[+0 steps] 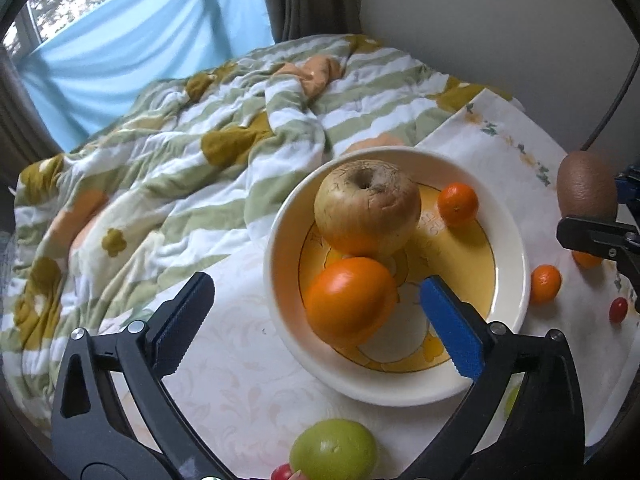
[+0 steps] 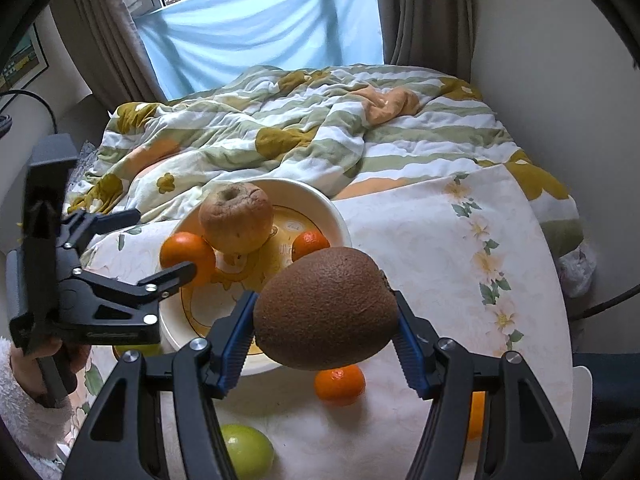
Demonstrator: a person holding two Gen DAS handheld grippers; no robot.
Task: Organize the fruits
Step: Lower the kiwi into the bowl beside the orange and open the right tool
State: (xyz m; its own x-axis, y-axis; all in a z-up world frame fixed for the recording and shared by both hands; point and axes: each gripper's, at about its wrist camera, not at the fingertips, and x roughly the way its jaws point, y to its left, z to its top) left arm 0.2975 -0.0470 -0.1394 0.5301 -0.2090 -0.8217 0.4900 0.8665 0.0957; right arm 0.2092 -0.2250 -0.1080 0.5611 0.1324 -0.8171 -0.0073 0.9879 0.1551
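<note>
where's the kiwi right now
The kiwi is clamped in the right gripper, held above the table just right of the bowl, over a small mandarin; the left wrist view shows it at far right.

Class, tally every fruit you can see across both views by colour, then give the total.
Orange round citrus fruits: 4
Green round fruits: 2
Small red tomatoes: 2
Brown fuzzy kiwi: 1
Wrinkled tan apple: 1
Total: 10
</note>
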